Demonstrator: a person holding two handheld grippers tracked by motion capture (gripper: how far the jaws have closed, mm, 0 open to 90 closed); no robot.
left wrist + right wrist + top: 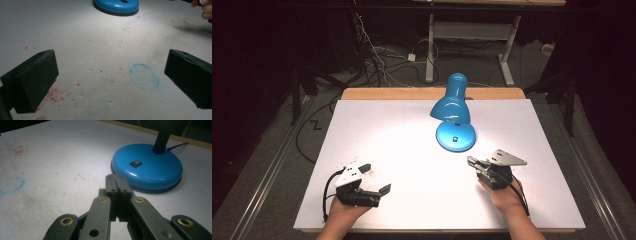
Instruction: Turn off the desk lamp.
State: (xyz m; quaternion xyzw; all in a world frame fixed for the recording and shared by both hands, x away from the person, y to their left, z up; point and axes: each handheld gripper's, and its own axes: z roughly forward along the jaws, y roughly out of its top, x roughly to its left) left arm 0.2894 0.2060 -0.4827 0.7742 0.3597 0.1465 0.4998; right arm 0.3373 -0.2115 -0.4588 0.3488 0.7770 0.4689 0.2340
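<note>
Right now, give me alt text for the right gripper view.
The right gripper, jaws shut together, points at a blue lamp base with a small black switch on a white table flecked with red.

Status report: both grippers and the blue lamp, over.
Left gripper open, empty. Right gripper shut, empty, tips just short of blue lamp base. Lamp lit, upright. Nothing between.

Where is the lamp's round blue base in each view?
High view: lamp base right of centre on the white table, under the shade.
Left gripper view: top edge, centre.
Right gripper view: right of centre, just past the shut fingers.
Shared landmark: blue smudged ring.
</note>
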